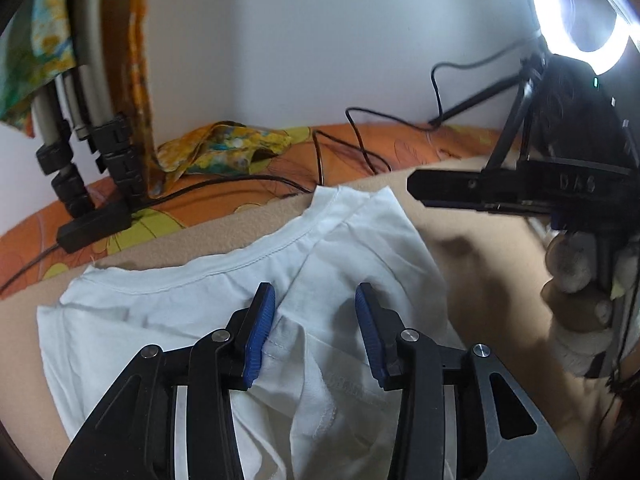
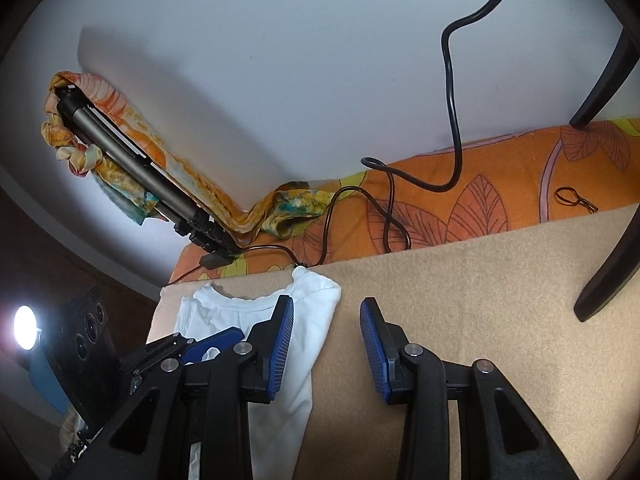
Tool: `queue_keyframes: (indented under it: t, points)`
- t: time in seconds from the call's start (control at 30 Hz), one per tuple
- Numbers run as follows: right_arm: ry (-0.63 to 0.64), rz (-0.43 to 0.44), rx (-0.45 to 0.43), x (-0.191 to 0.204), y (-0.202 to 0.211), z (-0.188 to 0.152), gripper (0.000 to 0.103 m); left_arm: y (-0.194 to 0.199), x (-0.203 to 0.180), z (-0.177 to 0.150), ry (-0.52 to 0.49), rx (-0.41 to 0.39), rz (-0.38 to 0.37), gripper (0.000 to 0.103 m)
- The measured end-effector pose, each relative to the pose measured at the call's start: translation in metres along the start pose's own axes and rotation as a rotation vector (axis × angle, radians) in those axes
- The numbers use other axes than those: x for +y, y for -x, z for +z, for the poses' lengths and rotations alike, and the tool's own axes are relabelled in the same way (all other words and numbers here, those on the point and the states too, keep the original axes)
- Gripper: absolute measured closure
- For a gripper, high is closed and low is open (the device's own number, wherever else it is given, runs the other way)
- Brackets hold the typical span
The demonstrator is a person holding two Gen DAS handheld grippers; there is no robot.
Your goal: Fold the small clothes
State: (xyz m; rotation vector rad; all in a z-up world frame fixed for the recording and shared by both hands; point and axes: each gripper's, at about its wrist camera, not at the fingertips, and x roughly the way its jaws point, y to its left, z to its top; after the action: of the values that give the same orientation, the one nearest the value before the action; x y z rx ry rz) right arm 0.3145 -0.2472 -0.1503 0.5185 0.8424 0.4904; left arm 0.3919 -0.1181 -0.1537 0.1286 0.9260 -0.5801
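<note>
The white shirt (image 1: 224, 308) lies on the beige counter (image 2: 460, 280) (its lower part is cut off). Left gripper (image 1: 316, 308) and right gripper (image 2: 326, 320) both hold their fingers apart, gripping nothing.

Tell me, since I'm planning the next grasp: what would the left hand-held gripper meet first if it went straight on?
Probably the white T-shirt: the open left hand-held gripper points at its shoulder area below the collar, though its height above the cloth is unclear.

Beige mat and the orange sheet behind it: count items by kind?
White T-shirt: 1
Patterned yellow cloth: 1
Tripod: 1
Black cables: 2 at least, tangled
Hair tie: 1
Total: 6 at least
</note>
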Motion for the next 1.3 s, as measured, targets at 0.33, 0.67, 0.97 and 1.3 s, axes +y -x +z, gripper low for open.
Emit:
queue_keyframes:
  t: [0.33, 0.67, 0.97, 1.3]
  points:
    - [-0.019, 0.000, -0.009, -0.006, -0.001, 0.002, 0.065, 0.020, 0.007, -0.004, 0.031, -0.097, 0.085, 0.101]
    - [0.023, 0.037, 0.047, 0.008, -0.034, 0.004, 0.065, 0.012, 0.011, -0.006, 0.032, -0.073, 0.084, 0.101]
    - [0.294, -0.264, -0.008, 0.061, -0.032, 0.026, 0.101, 0.021, 0.016, -0.006, 0.063, -0.082, 0.061, 0.095]
    - [0.242, -0.151, 0.026, 0.039, -0.015, 0.013, 0.069, 0.117, 0.073, -0.026, 0.129, -0.174, 0.041, 0.080]
